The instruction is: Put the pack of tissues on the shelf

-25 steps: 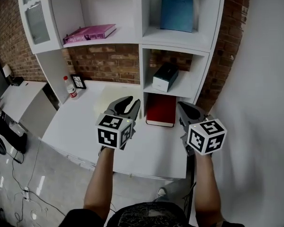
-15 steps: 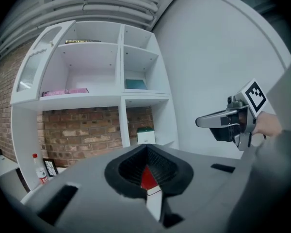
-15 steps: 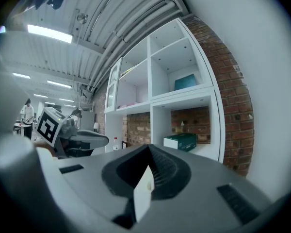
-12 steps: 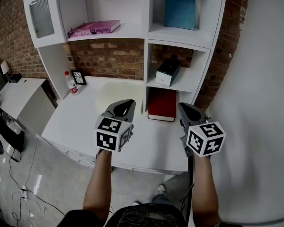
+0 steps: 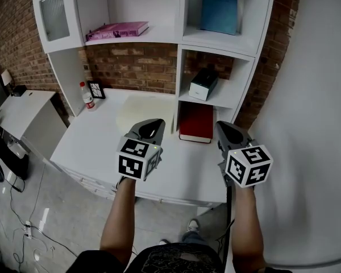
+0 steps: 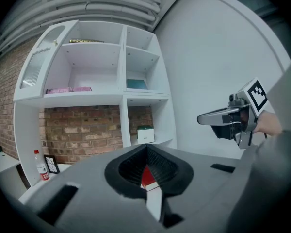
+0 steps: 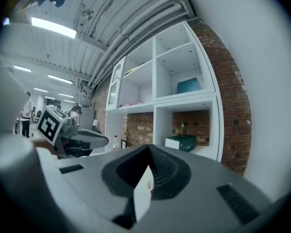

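The pack of tissues (image 5: 204,84), a dark green and white box, lies in the middle right compartment of the white shelf unit (image 5: 181,44). It also shows in the left gripper view, pack of tissues (image 6: 145,134), and in the right gripper view, pack of tissues (image 7: 182,142). My left gripper (image 5: 154,125) hangs over the front of the white desk (image 5: 96,138), shut with nothing in it. My right gripper (image 5: 224,127) hovers at the desk's right end, also shut and empty. Both are well short of the shelf. In its own view the left gripper (image 6: 146,148) has its jaws closed together.
A red book (image 5: 196,123) stands in the lowest right compartment on the desk. A pink book (image 5: 116,30) and a blue book (image 5: 219,11) occupy the upper shelves. A bottle (image 5: 87,95) and small frame (image 5: 95,89) sit at the desk's back left. A white wall runs along the right.
The left gripper's jaws have closed from slightly apart. Both grippers sit a little lower and farther from the shelf in the head view.
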`<state>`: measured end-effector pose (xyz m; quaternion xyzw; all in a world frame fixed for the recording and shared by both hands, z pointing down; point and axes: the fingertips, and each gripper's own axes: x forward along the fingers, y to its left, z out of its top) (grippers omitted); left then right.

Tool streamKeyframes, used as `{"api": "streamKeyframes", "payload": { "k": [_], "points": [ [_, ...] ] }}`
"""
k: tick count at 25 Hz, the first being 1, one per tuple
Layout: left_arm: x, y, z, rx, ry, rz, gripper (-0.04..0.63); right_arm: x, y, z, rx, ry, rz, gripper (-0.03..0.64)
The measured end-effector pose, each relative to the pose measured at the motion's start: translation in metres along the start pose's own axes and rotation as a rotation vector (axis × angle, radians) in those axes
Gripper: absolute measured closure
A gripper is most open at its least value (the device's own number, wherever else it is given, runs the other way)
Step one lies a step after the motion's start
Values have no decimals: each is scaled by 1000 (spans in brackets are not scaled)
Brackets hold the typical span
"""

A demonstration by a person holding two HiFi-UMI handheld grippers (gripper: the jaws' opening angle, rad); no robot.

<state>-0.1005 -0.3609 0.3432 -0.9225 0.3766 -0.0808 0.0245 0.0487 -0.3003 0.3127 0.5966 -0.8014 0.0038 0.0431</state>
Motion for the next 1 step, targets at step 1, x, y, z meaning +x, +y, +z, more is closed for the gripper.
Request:
{"api": "streamKeyframes", "payload": {
  "k": [1],
  "points": [
    [0,0,0,0,-1,-2,586,0,1,0,-2,-1,1,614]
  ]
}}
